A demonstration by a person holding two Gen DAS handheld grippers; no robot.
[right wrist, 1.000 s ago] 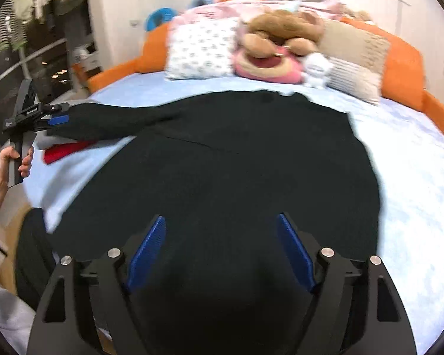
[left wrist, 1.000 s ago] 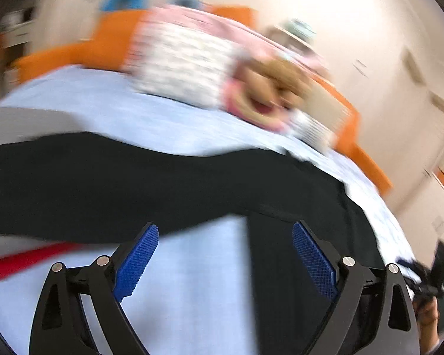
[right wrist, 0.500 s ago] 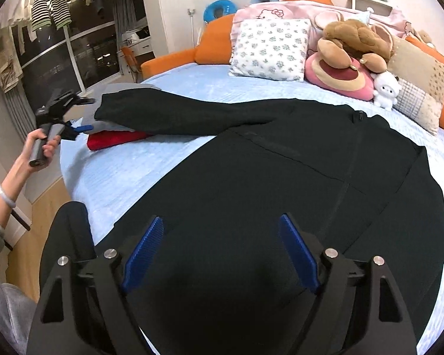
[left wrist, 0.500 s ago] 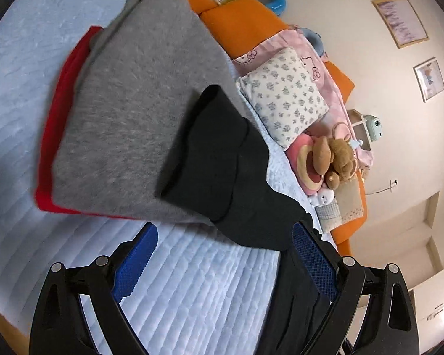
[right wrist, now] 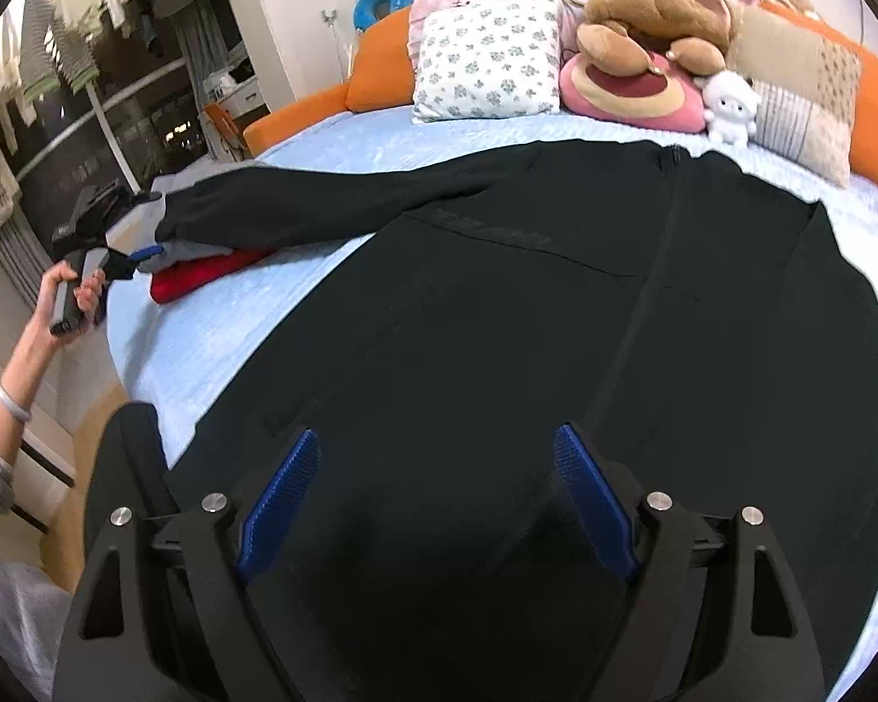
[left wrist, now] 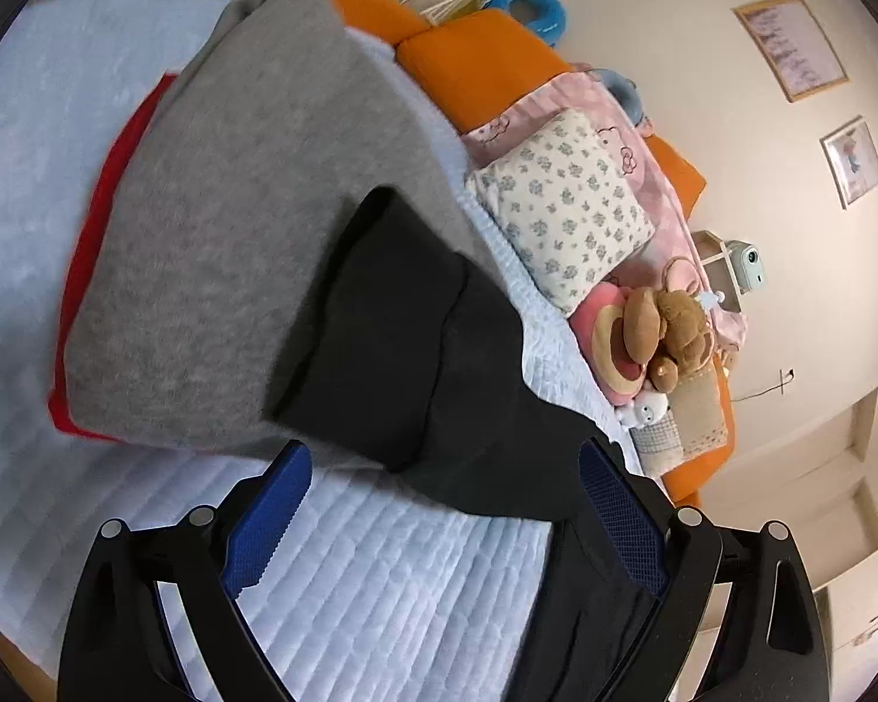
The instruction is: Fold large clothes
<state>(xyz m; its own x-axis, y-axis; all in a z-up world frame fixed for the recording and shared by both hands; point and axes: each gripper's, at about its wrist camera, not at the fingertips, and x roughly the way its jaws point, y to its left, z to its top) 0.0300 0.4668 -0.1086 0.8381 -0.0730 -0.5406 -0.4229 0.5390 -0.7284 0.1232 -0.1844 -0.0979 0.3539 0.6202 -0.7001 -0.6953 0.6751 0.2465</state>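
Observation:
A large black zip jacket (right wrist: 556, 322) lies spread front-up on the light blue bed (right wrist: 216, 327). Its left sleeve (right wrist: 298, 205) stretches out over a folded grey and red pile; the sleeve cuff (left wrist: 380, 316) shows close in the left wrist view. My left gripper (left wrist: 439, 509) is open, just short of the cuff, and also shows in the right wrist view (right wrist: 140, 228). My right gripper (right wrist: 433, 497) is open above the jacket's lower hem, holding nothing.
A folded grey garment (left wrist: 222, 245) lies on a red one (left wrist: 93, 193) near the bed's left edge. Pillows and plush toys (right wrist: 638, 76) line the orange headboard (right wrist: 380, 88). A window with hanging laundry (right wrist: 58, 58) is at the left.
The left gripper swung from a blurred view across the bed to face the sleeve cuff and came closer to it. The right gripper stayed above the hem, shifting slightly.

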